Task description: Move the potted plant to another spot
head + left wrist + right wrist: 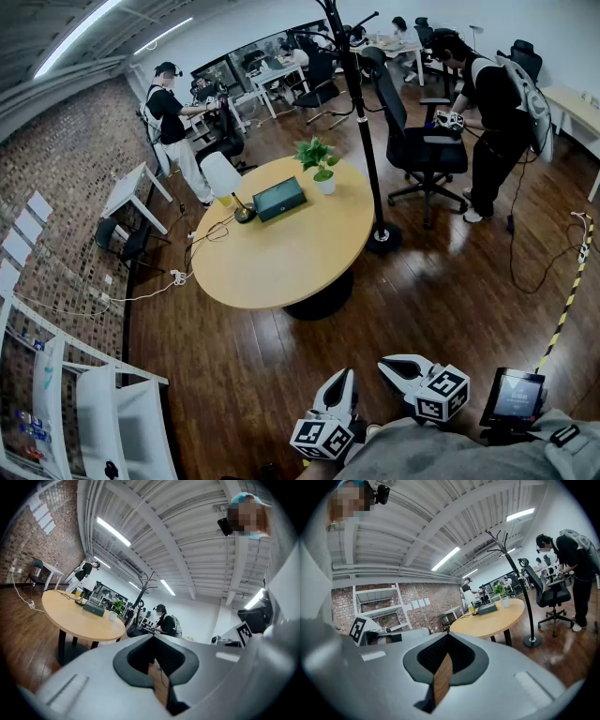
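The left gripper (345,375) and right gripper (386,365) are hanging closed and empty, well away from the plant (317,161) (standing at the table's (281,261) far edge, by a box (279,199)), so walking closer and opening one is probably coming first.

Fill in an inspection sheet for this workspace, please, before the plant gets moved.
Surface: round wooden table, mostly bare.
Job's things: potted plant, upright near the far edge.
Clutter: dark box and desk lamp beside the plant.
Grippers: left gripper and right gripper shut, empty, short of the table.
Cables: cable runs off the table towards a power strip on the floor.
Surroundings: coat stand, office chair, person nearby.
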A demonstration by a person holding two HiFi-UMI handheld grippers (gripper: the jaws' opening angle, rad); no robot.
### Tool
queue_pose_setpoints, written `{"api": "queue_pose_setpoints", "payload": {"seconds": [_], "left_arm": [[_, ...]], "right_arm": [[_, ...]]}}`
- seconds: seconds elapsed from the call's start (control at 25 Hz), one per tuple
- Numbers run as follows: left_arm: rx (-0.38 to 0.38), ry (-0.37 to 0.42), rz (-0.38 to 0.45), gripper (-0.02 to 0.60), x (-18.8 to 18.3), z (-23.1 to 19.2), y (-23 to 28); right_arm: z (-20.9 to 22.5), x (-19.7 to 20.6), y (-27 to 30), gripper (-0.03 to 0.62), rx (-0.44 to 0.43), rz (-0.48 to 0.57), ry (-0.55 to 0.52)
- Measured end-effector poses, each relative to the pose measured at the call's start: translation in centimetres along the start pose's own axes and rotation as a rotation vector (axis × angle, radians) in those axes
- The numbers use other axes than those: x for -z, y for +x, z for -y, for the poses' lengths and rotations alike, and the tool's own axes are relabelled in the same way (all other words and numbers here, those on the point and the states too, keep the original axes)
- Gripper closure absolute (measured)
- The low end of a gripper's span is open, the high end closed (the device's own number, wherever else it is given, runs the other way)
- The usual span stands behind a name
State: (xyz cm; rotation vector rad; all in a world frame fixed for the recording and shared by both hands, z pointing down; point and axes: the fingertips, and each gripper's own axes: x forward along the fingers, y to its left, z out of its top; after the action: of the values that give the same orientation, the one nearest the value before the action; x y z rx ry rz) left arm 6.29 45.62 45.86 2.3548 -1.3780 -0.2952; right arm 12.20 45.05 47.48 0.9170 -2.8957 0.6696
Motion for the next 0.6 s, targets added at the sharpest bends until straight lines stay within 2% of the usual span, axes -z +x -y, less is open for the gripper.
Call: {"api": "queue_pose_setpoints", "payload": {"seconds": [0.36,0.6], "left_arm": [[0.027,-0.011,-0.007,0.581,-0.9,-0.9,-1.6],[0.034,-0.031,-0.031,0.581,-0.3,-2.9,-3.5]], "right_arm": [[-1.8,0.1,0.9,0.594,0.036,0.012,0.001],[-3.3,1.7,2.0,0.594,0.068,0.002,0.015]]}}
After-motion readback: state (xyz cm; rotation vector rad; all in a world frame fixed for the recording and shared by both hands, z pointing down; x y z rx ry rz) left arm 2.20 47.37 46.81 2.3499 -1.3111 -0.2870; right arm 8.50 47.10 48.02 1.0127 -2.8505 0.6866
